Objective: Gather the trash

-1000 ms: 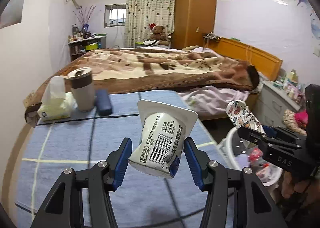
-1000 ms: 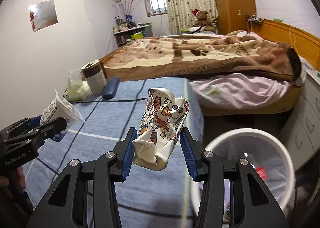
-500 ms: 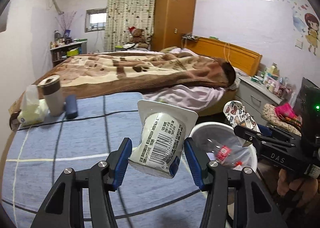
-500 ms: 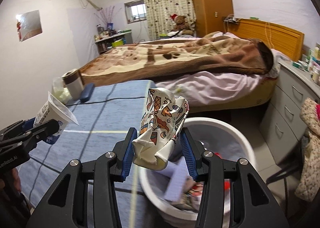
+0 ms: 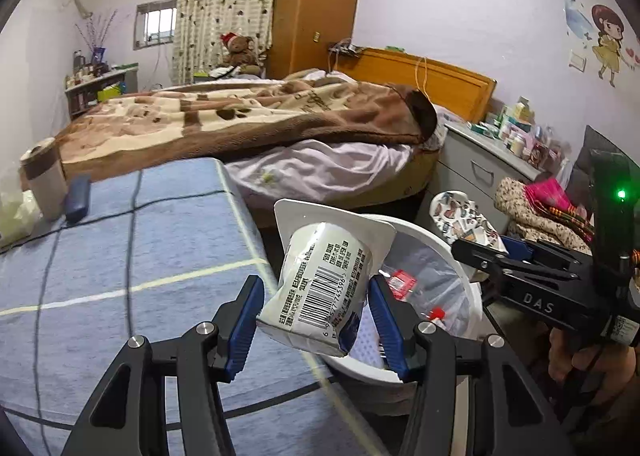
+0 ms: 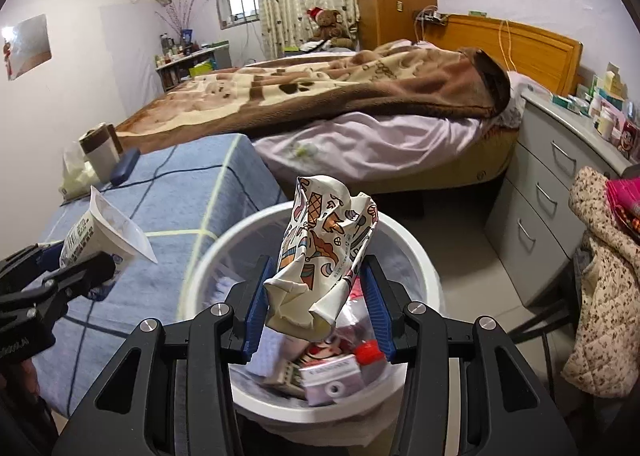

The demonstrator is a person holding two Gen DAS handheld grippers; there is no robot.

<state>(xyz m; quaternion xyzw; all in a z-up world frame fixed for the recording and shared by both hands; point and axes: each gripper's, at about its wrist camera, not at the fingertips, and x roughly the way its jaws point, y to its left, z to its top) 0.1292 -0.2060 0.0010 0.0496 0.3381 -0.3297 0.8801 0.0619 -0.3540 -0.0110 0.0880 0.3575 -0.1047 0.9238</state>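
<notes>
My left gripper (image 5: 316, 316) is shut on a white yogurt cup (image 5: 324, 284) with a barcode, held tilted at the edge of the blue-covered table (image 5: 120, 256), beside the white trash bin (image 5: 436, 248). My right gripper (image 6: 316, 304) is shut on a crumpled patterned paper cup (image 6: 324, 252) and hangs directly over the open trash bin (image 6: 416, 252), which holds several pieces of rubbish. In the right wrist view the left gripper (image 6: 60, 280) with the yogurt cup (image 6: 100, 232) shows at the left, over the table. The left wrist view shows the right gripper (image 5: 520, 260) and paper cup (image 5: 460, 216) at the right.
A tumbler (image 5: 44, 184), a dark case (image 5: 78, 196) and a tissue pack (image 6: 76, 172) stand at the table's far end. A bed (image 6: 360, 96) with a brown blanket lies beyond. A grey drawer unit (image 6: 560, 184) and a chair draped with clothes (image 6: 608, 276) flank the bin on the right.
Both grippers have swung right, from over the table toward the bin. The bin now lies beneath the right gripper, and the left has reached the table's edge. Both grips are unchanged.
</notes>
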